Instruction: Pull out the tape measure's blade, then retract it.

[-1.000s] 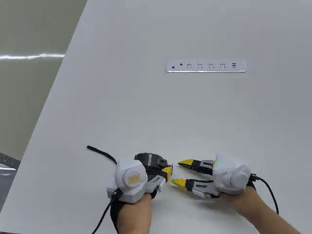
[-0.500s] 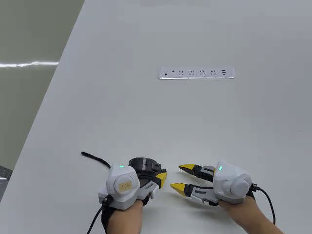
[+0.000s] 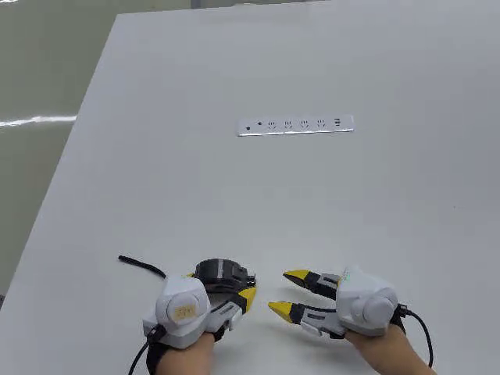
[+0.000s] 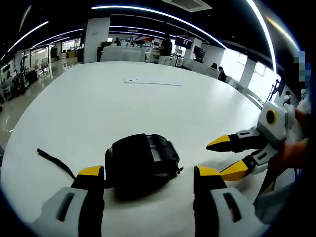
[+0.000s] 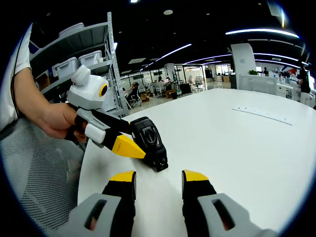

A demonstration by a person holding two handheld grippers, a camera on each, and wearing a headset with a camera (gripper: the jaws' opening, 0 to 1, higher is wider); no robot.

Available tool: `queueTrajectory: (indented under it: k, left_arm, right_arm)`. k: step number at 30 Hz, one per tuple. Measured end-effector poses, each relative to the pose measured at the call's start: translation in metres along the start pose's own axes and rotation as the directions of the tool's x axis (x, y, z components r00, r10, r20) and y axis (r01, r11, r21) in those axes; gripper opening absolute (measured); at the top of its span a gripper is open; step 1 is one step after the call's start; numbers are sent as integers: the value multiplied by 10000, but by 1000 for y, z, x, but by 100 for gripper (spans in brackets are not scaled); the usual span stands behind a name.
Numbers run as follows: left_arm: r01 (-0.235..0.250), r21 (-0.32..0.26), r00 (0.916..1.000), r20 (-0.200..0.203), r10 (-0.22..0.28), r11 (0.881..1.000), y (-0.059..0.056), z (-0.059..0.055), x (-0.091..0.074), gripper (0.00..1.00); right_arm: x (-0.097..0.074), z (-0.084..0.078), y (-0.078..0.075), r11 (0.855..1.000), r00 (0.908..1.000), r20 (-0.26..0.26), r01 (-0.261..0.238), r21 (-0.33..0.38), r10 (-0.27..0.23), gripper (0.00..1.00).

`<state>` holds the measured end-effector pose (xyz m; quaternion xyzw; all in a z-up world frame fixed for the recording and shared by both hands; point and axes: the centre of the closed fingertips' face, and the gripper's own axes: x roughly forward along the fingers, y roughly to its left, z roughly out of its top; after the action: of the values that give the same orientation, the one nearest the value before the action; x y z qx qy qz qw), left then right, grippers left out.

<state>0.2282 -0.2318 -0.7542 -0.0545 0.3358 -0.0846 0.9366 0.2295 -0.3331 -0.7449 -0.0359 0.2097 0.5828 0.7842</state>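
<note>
Straddling one tape measure (image 4: 142, 163), left gripper (image 4: 149, 172) jaws apart, right gripper (image 3: 287, 291) jaws parted, empty

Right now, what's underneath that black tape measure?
The white table: the tape measure rests directly on it, its black strap trailing off to one side. The case covers its own underside, so whether anything thin lies beneath cannot be seen.

Right tool (image 5: 159, 177): yellow-tipped jaws spread, nothing between them.
Tape measure (image 5: 149, 140): black, on the white surface (image 5: 237, 148), just ahead of those jaws.
Left tool (image 5: 133, 142): held in a hand (image 5: 57, 121), one yellow tip against the tape measure.
Power strip (image 5: 261, 114): well apart.
</note>
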Motion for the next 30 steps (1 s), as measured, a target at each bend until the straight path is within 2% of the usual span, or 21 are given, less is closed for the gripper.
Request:
queueTrajectory:
  k: [2,5,13,20,22,24,26,30]
  left_arm:
    - [151,282,9999,59,-153,9995,-2,3,-2,72]
    - [306,401,9995,97,-310,9987,-3,5,-6,72]
    - [640,478,9979,58,-643,9968,0,0,-16,72]
    - [1065,880,9942,86,-1076,9904,0,3,-28,73]
    - [1142,977,9933,36,-1151,9886,2,3,-31,73]
    - [1325,794,9912,-29,-1327,9880,3,1,-34,73]
    - [1335,1023,9910,-22,-1339,9858,5,1,-39,73]
    - [1431,1130,9897,-81,-1431,9832,8,0,-45,73]
  right_arm:
    - [-5,0,-1,9998,9999,6,154,87,-154,37]
    - [-10,0,-1,9995,9996,3,298,132,-298,37]
    - [-22,-2,0,9972,9971,-186,740,137,-737,40]
    - [-38,1,2,9941,9942,-114,1070,167,-1068,42]
    - [-42,1,2,9931,9932,-118,1160,160,-1158,43]
    - [-46,2,4,9922,9923,-74,1237,164,-1236,43]
    - [-50,0,6,9912,9912,-122,1320,132,-1318,44]
    - [-57,0,9,9900,9900,-156,1403,120,-1401,45]
